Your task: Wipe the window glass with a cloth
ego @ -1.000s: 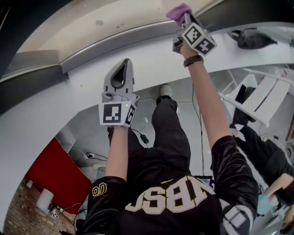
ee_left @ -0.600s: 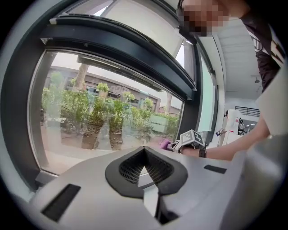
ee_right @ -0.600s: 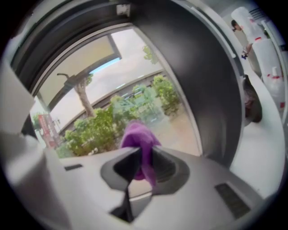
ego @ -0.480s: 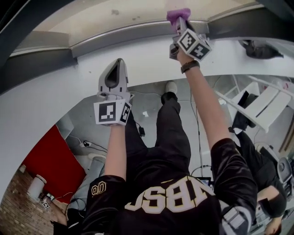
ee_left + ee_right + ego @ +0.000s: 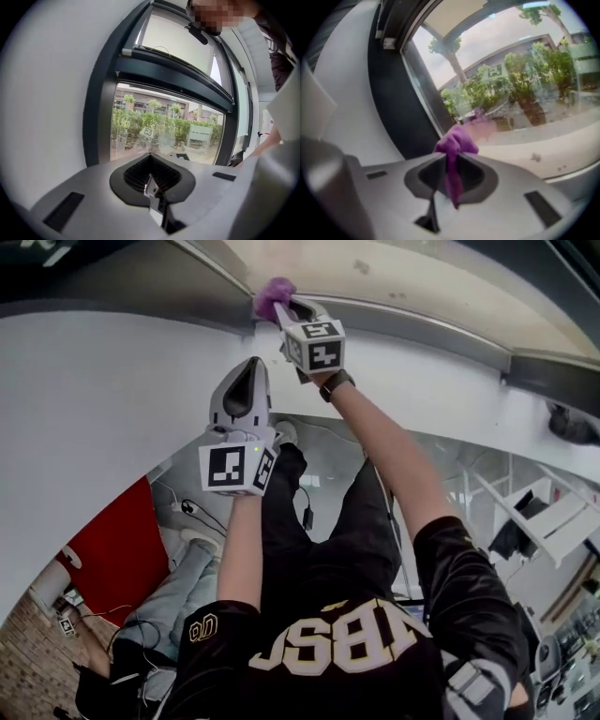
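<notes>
Right gripper [image 5: 286, 307] grips the purple cloth [image 5: 274, 294] at the window glass [image 5: 525, 84].
The cloth sits by the glass's lower left corner, beside the dark frame [image 5: 401, 93]; left gripper [image 5: 246, 381] is clenched, empty.

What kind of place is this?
Probably an indoor workroom at ground level: the dark-framed window glass shows bushes and a building, cables lie on the floor, and the right gripper holds a purple cloth.

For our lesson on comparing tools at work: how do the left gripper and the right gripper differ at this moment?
The right gripper has its jaws shut on a purple cloth; the left gripper holds nothing. The right gripper reaches up to the window glass; the left gripper hangs back, lower. Both are grey, with jaws shut.
</notes>
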